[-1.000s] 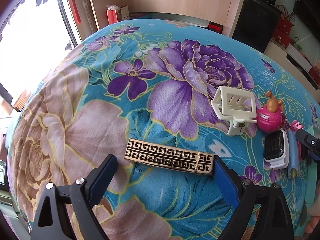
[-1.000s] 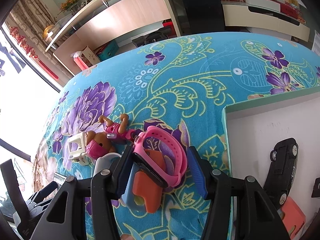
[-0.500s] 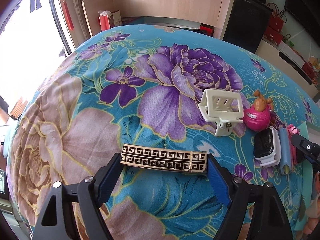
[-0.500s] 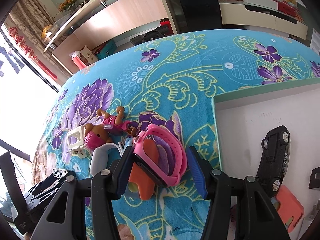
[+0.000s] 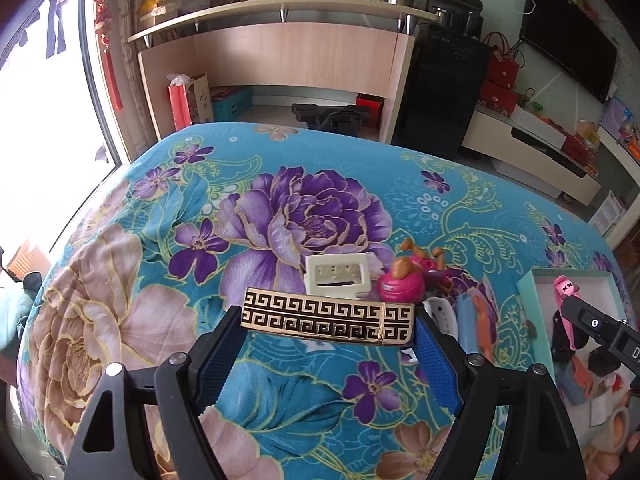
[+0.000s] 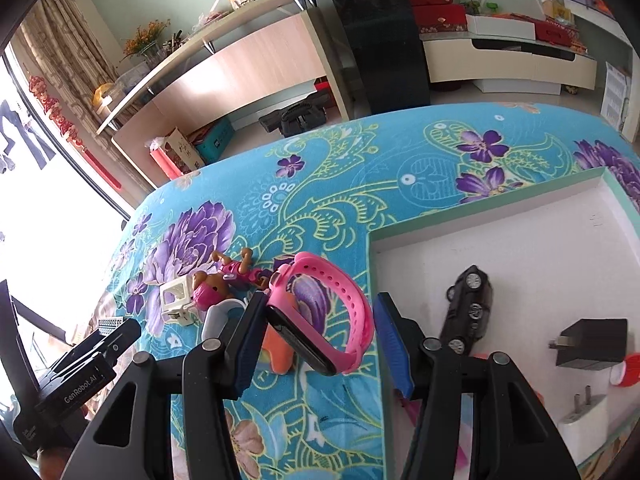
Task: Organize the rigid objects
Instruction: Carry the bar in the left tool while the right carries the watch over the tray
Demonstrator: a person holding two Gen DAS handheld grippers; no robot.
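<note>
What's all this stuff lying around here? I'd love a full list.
Patterned bar: one, gold and black, held between the left claw's fingers.
Watch band: one, pink with black face, between the right claw's fingers.
Clip frame: one, cream, on the bedspread.
Doll: one, pink and brown, beside the frame.
Toy car: one, black, in the tray.
Plug adapters: black and white, in the tray.
Tray: one, white with green rim.
Bedspread: teal, floral.
Left claw, right claw: black, blue pads.
</note>
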